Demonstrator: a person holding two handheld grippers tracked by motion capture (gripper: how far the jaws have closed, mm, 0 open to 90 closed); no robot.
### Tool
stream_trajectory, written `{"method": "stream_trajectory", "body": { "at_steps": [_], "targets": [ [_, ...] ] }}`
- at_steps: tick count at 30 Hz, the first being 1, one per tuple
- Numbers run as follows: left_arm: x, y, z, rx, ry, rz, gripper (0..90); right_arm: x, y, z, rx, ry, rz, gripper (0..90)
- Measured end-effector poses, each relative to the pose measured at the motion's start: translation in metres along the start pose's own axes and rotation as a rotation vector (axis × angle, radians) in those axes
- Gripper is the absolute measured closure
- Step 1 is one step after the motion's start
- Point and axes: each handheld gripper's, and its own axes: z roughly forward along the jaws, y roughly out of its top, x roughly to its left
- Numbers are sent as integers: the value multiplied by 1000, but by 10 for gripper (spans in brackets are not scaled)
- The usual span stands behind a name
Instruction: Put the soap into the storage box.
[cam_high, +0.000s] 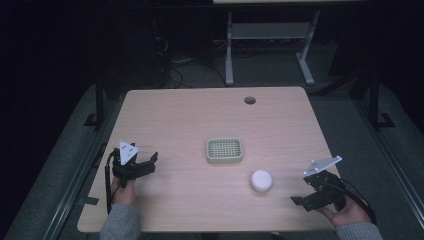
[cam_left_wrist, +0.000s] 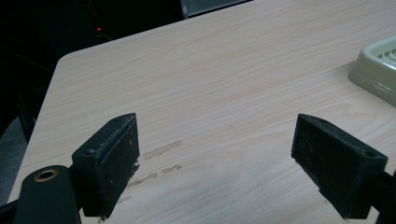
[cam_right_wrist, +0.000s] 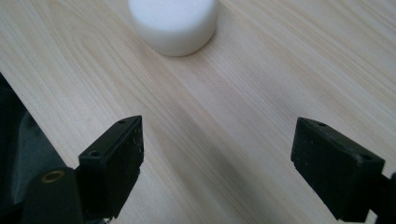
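A pale green rectangular dish (cam_high: 224, 150) with a grid insert sits near the middle of the wooden table (cam_high: 190, 115). A white round puck (cam_high: 261, 180) lies just right of it and nearer to me. My left gripper (cam_high: 151, 162) rests at the table's left side, open, pointing toward the dish. In the left gripper view its jaws (cam_left_wrist: 215, 144) stand wide apart over bare wood, with the dish (cam_left_wrist: 379, 70) at the right edge. My right gripper (cam_high: 300, 190) is open at the front right. In the right gripper view (cam_right_wrist: 217, 144) the puck (cam_right_wrist: 173, 23) lies ahead, beyond the jaws.
A dark round cable hole (cam_high: 250, 100) sits near the table's far edge. Behind the table stands a white desk frame (cam_high: 270, 45) on dark floor. Faint scuff marks (cam_left_wrist: 161, 151) show on the wood by the left jaw.
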Motion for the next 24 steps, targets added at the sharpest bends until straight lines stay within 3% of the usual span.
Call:
{"method": "stream_trajectory", "body": {
  "at_steps": [13,24],
  "targets": [
    [0,0,-1,-1,0,-4,148,6,13,9,27,24,-28,157],
    [1,0,-1,-3,0,-7,148,13,41,17,61,35,-81,147]
  ]
}}
